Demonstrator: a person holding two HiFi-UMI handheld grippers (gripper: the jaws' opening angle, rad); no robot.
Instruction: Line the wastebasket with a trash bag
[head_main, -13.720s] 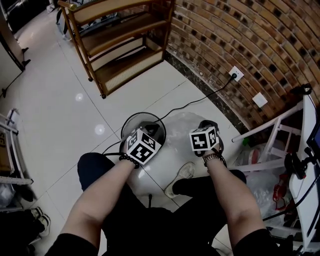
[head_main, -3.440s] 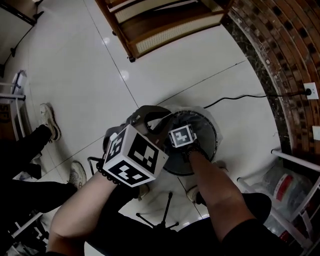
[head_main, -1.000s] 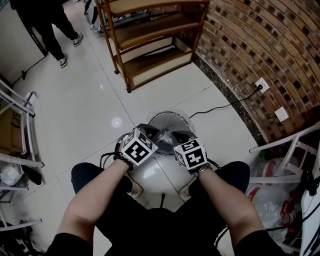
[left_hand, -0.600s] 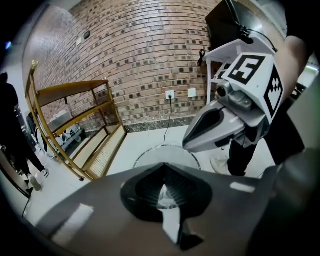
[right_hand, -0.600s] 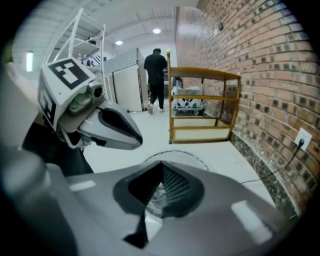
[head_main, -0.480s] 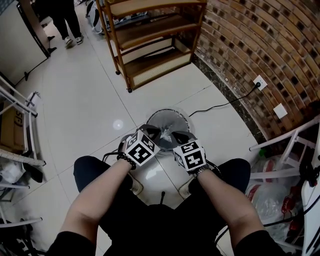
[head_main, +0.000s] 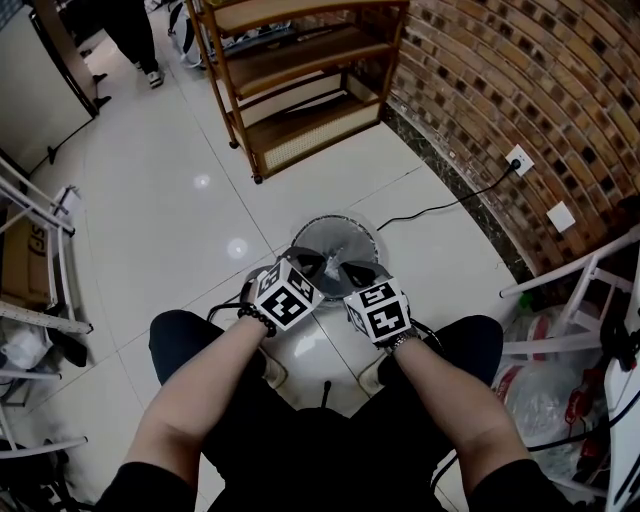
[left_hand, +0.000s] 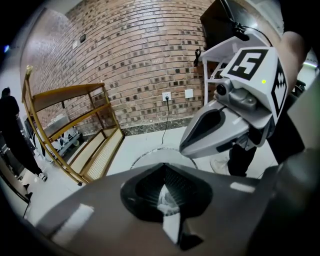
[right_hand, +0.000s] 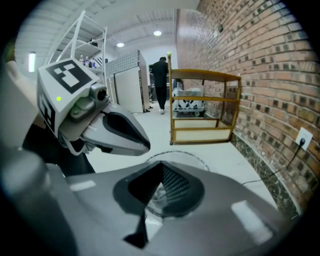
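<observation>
1. Down on the white tile floor (head_main: 180, 230), the round mesh wastebasket (head_main: 335, 236) stands just ahead of the person's knees, with a wooden shelf (head_main: 290, 90) beyond it.
2. The left hand-held gripper (head_main: 308, 262) hangs over its near rim, jaws pressed together on a pinch of the clear trash bag (left_hand: 166, 199).
3. The right hand-held gripper (head_main: 355, 272), just beside it, is clamped the same way on the bag's film.
</observation>
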